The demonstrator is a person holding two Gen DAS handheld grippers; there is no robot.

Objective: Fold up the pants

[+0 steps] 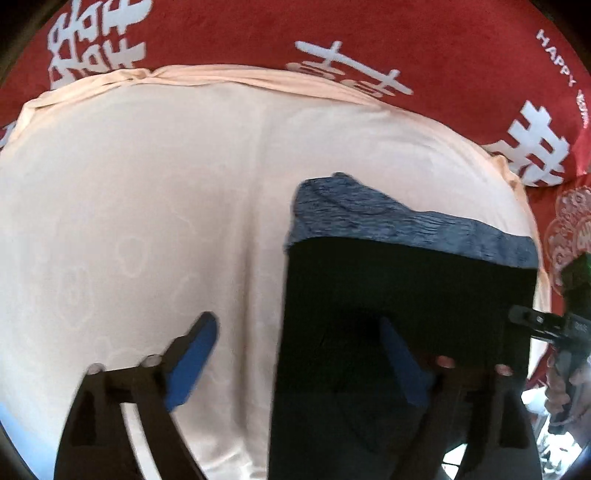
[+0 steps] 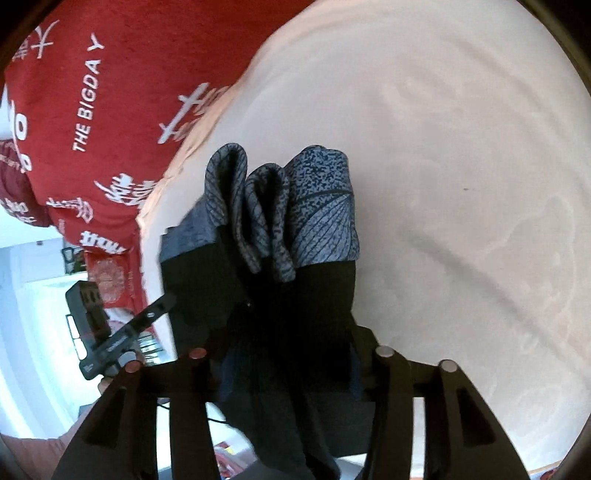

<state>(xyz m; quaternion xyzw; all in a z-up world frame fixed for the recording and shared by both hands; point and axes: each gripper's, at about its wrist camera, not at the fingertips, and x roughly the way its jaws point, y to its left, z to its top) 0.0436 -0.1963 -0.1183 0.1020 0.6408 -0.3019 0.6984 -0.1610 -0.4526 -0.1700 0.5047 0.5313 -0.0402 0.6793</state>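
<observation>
Here the black pants (image 2: 280, 314) hang between the right gripper's (image 2: 284, 354) jaws.

black pants with grey patterned waistband (image 1: 406, 288) | on cream sheet (image 1: 147, 184), near its right edge | sheet over red printed cover (image 1: 369, 29)

This is looking like a bedroom in a home. A pale peach sheet (image 1: 147, 221) with a faint cloud pattern is covering a soft bed and is wrinkling in places. A red bedcover (image 1: 369, 33) printed with white Chinese wedding characters and the words "HAPPY" and "THE BIGDA Y" is lying along the bed's far edge. Beyond the bed, in the right wrist view, daylight is flooding a white room (image 2: 33, 295), where blurred household clutter is showing on a low surface.
</observation>
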